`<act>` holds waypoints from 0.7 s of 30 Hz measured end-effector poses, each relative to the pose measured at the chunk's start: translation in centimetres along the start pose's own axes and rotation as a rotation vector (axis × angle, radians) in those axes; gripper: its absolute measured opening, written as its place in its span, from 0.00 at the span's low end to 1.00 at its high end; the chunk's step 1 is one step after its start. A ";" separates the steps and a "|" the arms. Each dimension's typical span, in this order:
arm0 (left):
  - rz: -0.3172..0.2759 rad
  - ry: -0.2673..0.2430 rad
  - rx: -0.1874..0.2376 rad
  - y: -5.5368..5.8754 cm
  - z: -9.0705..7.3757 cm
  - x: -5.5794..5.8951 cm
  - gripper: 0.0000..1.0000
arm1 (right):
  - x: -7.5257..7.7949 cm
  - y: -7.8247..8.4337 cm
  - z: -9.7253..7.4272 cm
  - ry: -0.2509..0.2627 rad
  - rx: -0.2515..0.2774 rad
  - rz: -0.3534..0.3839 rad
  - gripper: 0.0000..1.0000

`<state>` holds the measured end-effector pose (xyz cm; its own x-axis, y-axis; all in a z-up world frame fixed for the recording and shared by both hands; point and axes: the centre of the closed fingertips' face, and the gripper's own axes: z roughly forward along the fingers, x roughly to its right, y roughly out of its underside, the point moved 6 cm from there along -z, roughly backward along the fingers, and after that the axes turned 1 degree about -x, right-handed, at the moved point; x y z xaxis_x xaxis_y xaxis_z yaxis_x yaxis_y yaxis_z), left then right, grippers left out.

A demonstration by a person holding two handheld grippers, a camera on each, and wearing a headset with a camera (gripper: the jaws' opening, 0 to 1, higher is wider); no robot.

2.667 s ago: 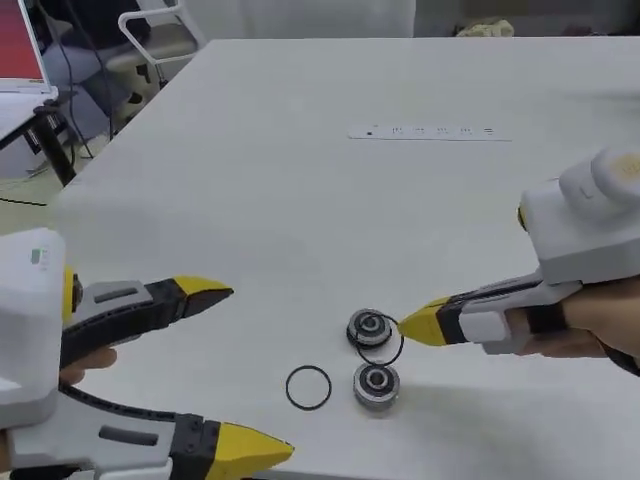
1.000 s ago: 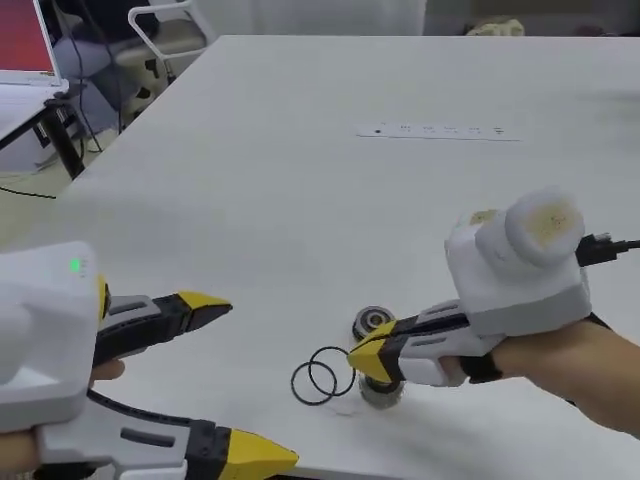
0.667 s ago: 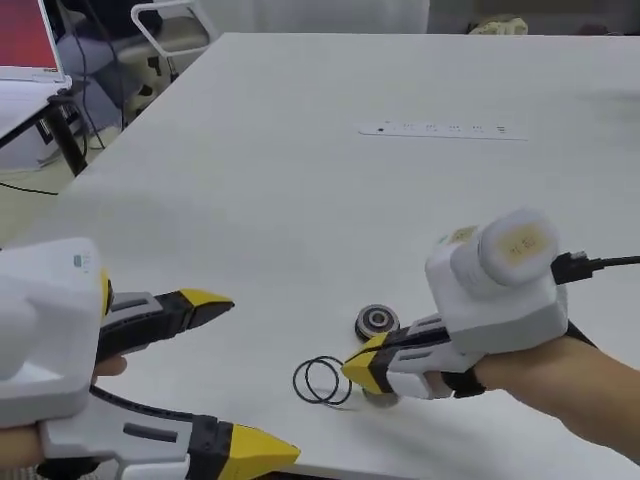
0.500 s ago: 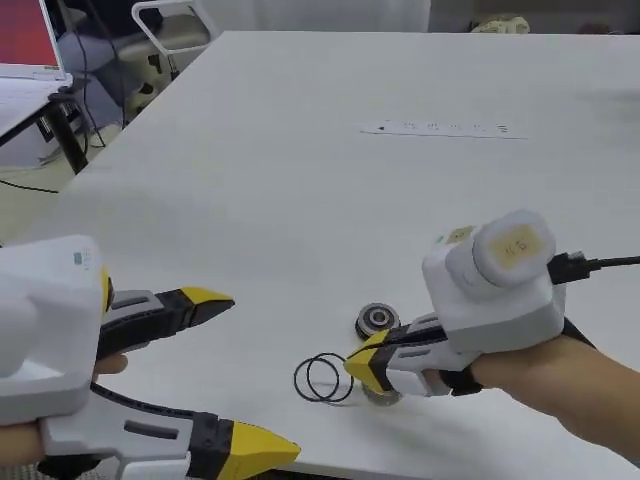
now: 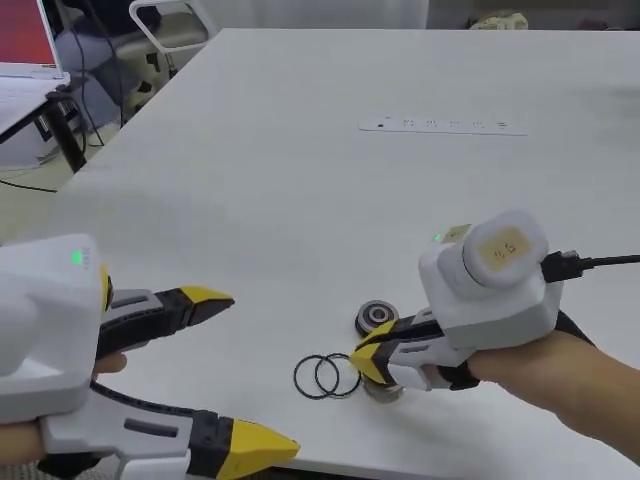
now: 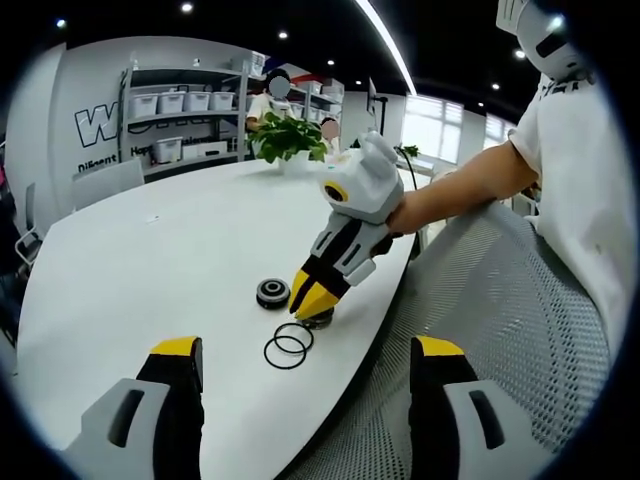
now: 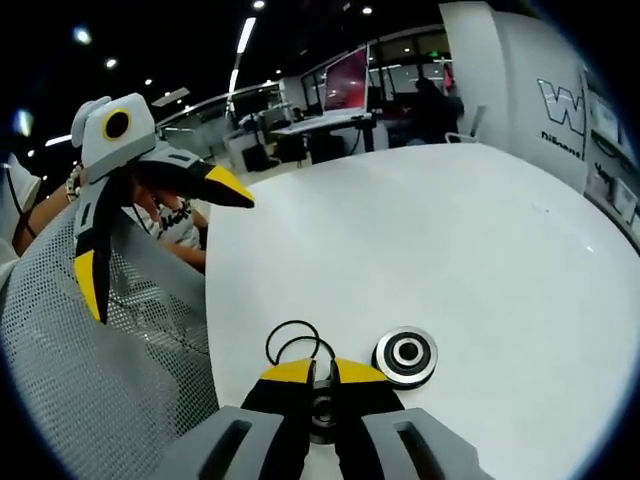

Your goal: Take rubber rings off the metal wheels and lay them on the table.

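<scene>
The left gripper [image 5: 258, 373] and right gripper [image 5: 365, 362] share one build: white body, black jaws, yellow tips. A green lamp [image 5: 77, 258] lights the left body. A black cable [image 5: 592, 262] enters the right. The person wears a white short sleeve [image 6: 565, 140].

The right gripper [image 5: 362, 362], jaws nearly together, sits tip-down on the near metal wheel [image 5: 384, 391]; the left gripper [image 5: 262, 375] hovers left of that wheel, jaws spread wide.

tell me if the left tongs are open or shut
Open: in both the head view and the left gripper view, the left tongs have their two yellow-tipped jaws wide apart, gripping nothing.
</scene>
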<state>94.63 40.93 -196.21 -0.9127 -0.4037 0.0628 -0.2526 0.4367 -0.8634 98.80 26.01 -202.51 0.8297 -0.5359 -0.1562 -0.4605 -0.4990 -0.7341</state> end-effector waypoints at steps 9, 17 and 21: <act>-0.002 -0.001 0.000 0.0 0.0 0.0 0.83 | 0.7 -0.6 -0.7 0.016 0.035 0.026 0.03; -0.001 0.000 -0.005 0.1 0.0 -0.1 0.83 | 1.8 -1.5 -1.8 0.044 0.084 0.056 0.04; 0.000 0.000 -0.005 0.1 0.0 -0.1 0.83 | 2.4 -1.9 -2.4 0.057 0.115 0.074 0.05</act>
<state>94.68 41.00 -196.27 -0.9126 -0.4040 0.0628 -0.2543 0.4406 -0.8609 100.91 24.05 -199.88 0.7741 -0.6078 -0.1770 -0.4776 -0.3771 -0.7935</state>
